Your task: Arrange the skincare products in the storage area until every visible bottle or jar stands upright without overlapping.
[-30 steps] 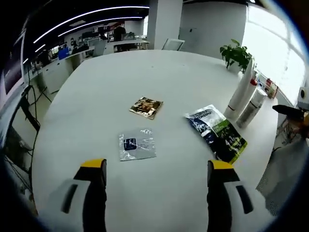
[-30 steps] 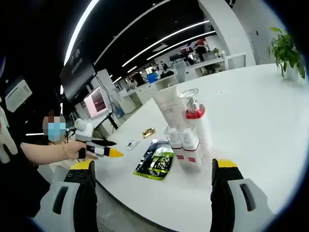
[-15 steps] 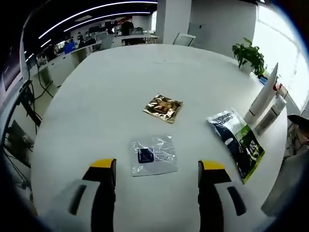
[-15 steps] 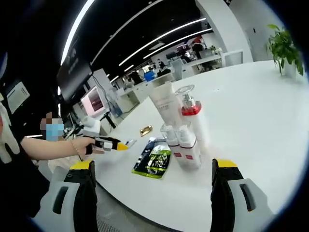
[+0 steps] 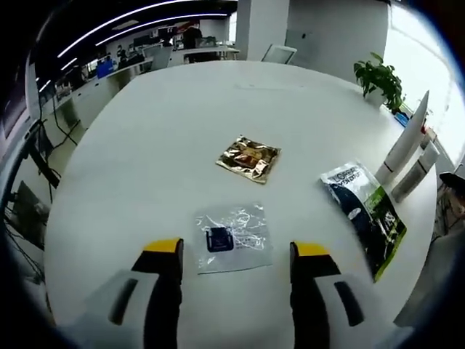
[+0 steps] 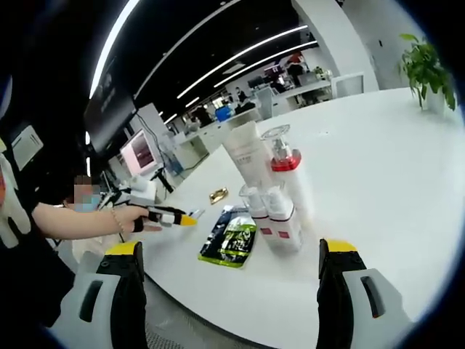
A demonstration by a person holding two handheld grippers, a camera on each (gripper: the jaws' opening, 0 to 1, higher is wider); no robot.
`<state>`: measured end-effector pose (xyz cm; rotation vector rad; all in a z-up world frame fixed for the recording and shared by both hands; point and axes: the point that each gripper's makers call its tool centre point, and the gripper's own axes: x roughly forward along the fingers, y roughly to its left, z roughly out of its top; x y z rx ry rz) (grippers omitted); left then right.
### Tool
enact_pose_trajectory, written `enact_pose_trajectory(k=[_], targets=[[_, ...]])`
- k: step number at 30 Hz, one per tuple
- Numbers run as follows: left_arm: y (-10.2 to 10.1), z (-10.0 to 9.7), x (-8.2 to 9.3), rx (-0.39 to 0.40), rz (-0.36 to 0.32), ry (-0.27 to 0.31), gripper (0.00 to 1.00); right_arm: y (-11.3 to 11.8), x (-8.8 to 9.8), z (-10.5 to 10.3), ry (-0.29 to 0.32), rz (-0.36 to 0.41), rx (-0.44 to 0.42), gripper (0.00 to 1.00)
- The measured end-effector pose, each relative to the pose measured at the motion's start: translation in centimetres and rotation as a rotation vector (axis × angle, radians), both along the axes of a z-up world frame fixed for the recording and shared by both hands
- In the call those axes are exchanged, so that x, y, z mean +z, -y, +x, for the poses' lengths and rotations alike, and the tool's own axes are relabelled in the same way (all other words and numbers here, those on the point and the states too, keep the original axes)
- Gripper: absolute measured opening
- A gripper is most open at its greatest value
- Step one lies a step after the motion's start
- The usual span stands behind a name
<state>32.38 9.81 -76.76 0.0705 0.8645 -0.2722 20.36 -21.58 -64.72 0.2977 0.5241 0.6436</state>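
Lying flat between the spread left gripper point(image 5: 235, 256) jaws, the clear crinkly plastic sachet point(image 5: 233, 237) looks light, limp and slippery, so pinch an edge; the white red-collared pump bottles point(image 6: 280, 203) stand upright at twelve o'clock of the empty, wide-open right gripper point(image 6: 231, 256)

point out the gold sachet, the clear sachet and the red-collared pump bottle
gold sachet point(image 5: 248, 158), left gripper view, middle of its foil face
clear sachet point(image 5: 232, 237), left gripper view, middle of the clear film, beside its dark label
red-collared pump bottle point(image 6: 283, 162), right gripper view, on the red collar below the pump head
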Motion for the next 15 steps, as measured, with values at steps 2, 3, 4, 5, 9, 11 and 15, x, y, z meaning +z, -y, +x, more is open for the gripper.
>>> enact_pose_trajectory(k=[2,3,4,5,9,11,15], targets=[[0.15,-0.22,-0.17,-0.004,0.012,-0.004,0.51,0.07,-0.05,0.03,-0.001,0.001,-0.002,1.0],[0.14,-0.16,-0.15,-0.006,0.021,-0.002,0.51,0.13,-0.08,0.06,-0.001,0.002,-0.004,1.0],[0.28,0.04,-0.07,-0.003,0.018,-0.002,0.51,0.16,-0.09,0.08,-0.001,0.002,-0.007,1.0],[0.25,0.15,-0.04,-0.002,0.019,-0.004,0.51,0.14,-0.1,0.1,-0.001,0.004,-0.008,1.0],[-0.04,0.59,-0.15,-0.003,0.023,-0.006,0.48,0.1,-0.16,0.05,-0.003,0.0,-0.005,1.0],[-0.01,0.54,-0.04,-0.014,0.031,0.008,0.43,0.12,-0.21,0.04,-0.003,-0.002,-0.004,1.0],[0.4,0.71,0.17,-0.02,0.033,0.017,0.39,0.02,-0.21,0.03,-0.004,-0.004,-0.003,1.0]])
